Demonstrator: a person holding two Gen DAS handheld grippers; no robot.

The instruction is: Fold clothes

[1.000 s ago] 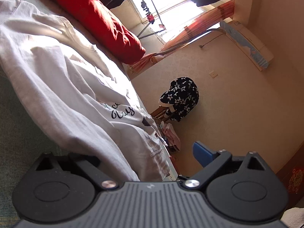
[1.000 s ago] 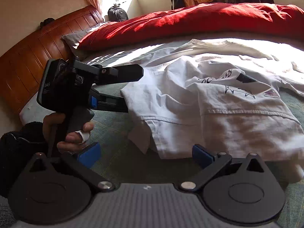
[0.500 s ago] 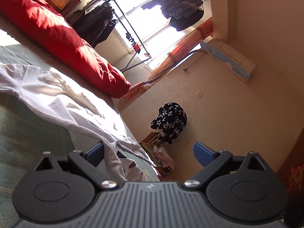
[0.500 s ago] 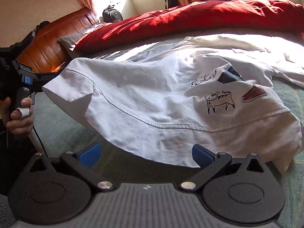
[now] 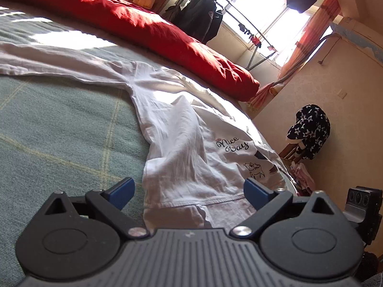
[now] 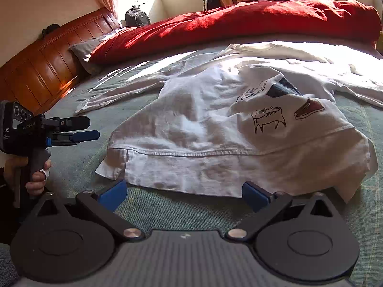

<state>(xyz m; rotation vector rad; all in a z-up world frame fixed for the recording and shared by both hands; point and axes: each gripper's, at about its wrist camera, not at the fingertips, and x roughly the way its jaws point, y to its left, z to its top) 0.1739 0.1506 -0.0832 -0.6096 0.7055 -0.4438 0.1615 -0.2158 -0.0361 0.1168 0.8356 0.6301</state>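
A white long-sleeved shirt [image 6: 215, 129] with a cat and shoe print lies on the green bed cover [image 6: 167, 210], its lower part folded up over the chest. It also shows in the left wrist view [image 5: 191, 157], with "Nice Day" lettering. My left gripper [image 5: 189, 191] is open and empty just before the shirt's hem. In the right wrist view the left gripper [image 6: 91, 126] hovers left of the shirt, apart from it. My right gripper [image 6: 184, 193] is open and empty at the near hem.
A red duvet [image 6: 239, 26] lies along the far side of the bed. A wooden headboard [image 6: 47, 59] stands at the left. A clothes rack [image 5: 210, 16] and a star-patterned garment [image 5: 308, 131] stand by the wall past the bed edge.
The left gripper let go of the shirt's edge and drew back to the left. The lifted part of the shirt now lies flat, folded over. The right gripper has barely moved.
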